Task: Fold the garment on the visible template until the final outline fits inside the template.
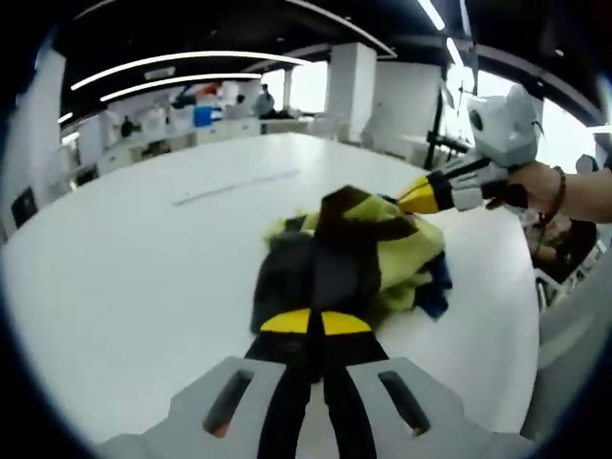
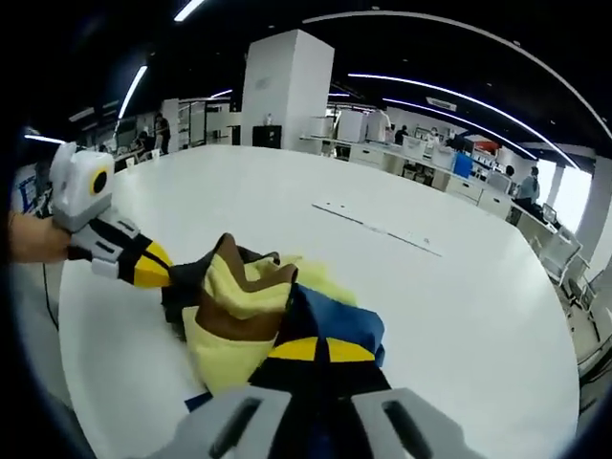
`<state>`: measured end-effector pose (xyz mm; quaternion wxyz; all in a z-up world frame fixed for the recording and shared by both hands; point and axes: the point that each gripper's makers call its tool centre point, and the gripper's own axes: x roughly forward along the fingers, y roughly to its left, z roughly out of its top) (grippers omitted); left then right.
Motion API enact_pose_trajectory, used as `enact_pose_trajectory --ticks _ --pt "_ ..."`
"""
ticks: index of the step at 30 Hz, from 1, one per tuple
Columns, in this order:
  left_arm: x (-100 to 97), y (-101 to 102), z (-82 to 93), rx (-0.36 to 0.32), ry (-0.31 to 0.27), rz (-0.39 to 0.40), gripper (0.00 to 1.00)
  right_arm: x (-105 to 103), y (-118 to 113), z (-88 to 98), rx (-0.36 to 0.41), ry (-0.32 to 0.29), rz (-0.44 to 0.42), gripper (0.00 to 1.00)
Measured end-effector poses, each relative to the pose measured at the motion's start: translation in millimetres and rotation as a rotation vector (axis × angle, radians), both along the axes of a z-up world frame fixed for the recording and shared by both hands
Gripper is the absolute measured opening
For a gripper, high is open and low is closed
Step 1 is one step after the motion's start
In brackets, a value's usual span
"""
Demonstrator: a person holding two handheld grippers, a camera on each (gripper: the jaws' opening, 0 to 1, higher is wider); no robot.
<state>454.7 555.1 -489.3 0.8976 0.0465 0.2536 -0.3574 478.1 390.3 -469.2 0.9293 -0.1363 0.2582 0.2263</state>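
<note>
**Step: both grippers gripping the bunched garment, fold not yet formed**

Garment lies crumpled mid-table, yellow, brown, blue and dark panels. Your left gripper has jaws pressed together on the dark near edge; right gripper likewise pinches the blue edge. No template outline can be made out under the cloth. Next, approx.: lift and spread w/ both grippers, lay flat, then fold inward.

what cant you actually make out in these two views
- Garment: bunched up, so its type and full outline are hidden by its own folds in both views.
- Template: nothing readable; only a faint line on the table.
- Left gripper and right gripper: tips buried in cloth.
</note>
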Motion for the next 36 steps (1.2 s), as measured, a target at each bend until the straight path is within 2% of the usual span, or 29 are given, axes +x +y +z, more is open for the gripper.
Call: enact_pose_trajectory --ticks 3,4,6,9,12,20,27,33,36 --pt "0.9 6 11.6 -0.046 -0.009 0.042 0.0 2 -11 14.8 0.005 -0.05 -0.046 0.0" --pt "2.5 8 21.9 -0.086 -0.027 0.063 0.0 3 -14 19.4 0.009 -0.064 -0.059 0.0" --pt "2.9 15 34.6 -0.111 -0.042 0.092 0.0 3 -20 27.5 0.005 -0.084 -0.074 0.0" --pt "2.5 25 51.3 -0.1 -0.083 0.103 0.0 2 -31 44.6 0.002 -0.124 -0.107 0.0" --pt "1.6 31 61.3 -0.064 -0.118 0.096 0.0 -1 -35 52.7 -0.001 -0.135 -0.103 0.0" --pt "2.0 43 78.6 -0.084 -0.128 0.122 0.0 -6 -52 69.5 -0.029 -0.173 -0.122 0.0" --pt "8.8 57 107.1 -0.082 -0.175 0.147 0.0 1 -72 86.1 -0.045 -0.201 -0.151 0.0" --pt "27.6 67 132.5 -0.073 -0.231 0.163 0.0 14 -93 102.7 -0.028 -0.223 -0.195 0.0" --pt "42.9 69 135.4 -0.072 -0.228 0.173 0.0 23 -101 105.7 -0.008 -0.22 -0.213 0.0"
